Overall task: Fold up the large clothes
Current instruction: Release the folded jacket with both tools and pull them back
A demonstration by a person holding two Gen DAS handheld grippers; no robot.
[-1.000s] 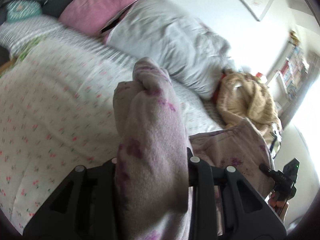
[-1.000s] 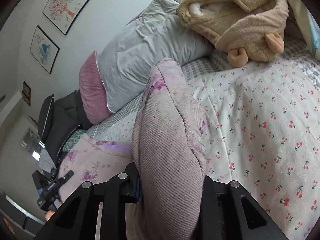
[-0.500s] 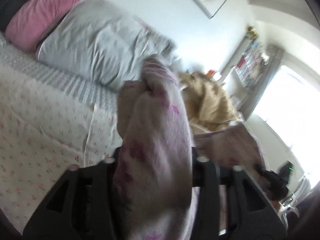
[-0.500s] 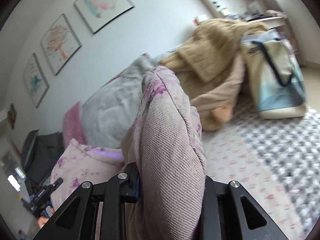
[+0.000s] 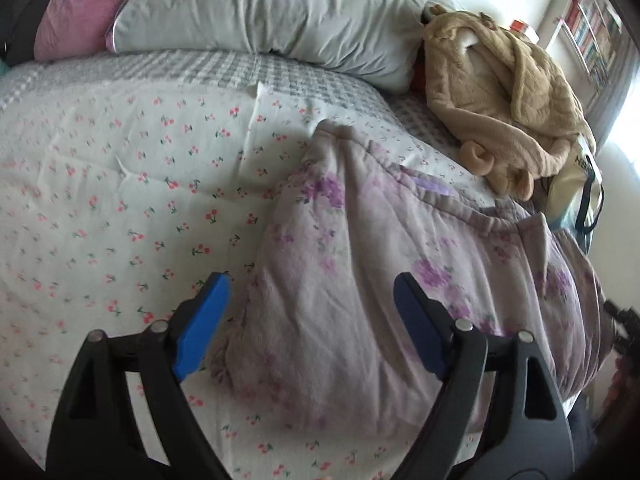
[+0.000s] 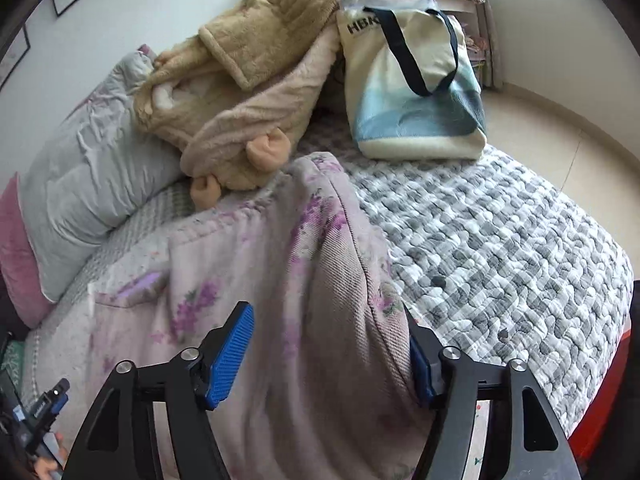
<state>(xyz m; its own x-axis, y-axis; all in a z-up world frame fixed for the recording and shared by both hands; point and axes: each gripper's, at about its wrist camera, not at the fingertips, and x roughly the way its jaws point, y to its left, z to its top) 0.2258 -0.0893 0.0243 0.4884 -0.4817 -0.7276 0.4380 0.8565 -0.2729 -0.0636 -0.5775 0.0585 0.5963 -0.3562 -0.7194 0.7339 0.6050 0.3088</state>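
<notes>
The left gripper (image 5: 312, 320) has its jaws spread wide, blue ribbed pads either side of the garment (image 5: 400, 280) and apart from it, holding nothing. The right gripper (image 6: 332, 344) is likewise wide open; a raised fold of the garment (image 6: 312, 280) stands between its pads, with the right pad touching or just beside the cloth, but nothing is pinched.

The garment is one thick, soft, quilted piece, pale pink with purple flower prints and a piped edge, lying bunched on the bed near its front edge. Under it the bed shows two covers: a smooth white sheet (image 5: 120, 200) with small red cherries, and a puffy grey-and-white checked quilt (image 6: 500, 260).

Behind lie two pillows, a crumpled grey pillow (image 5: 260, 8) and a pink pillow (image 5: 76, 8), beside one fuzzy tan robe (image 6: 260, 60) heaped in a mound. One canvas tote (image 6: 416, 92) with dark straps stands against the robe.
</notes>
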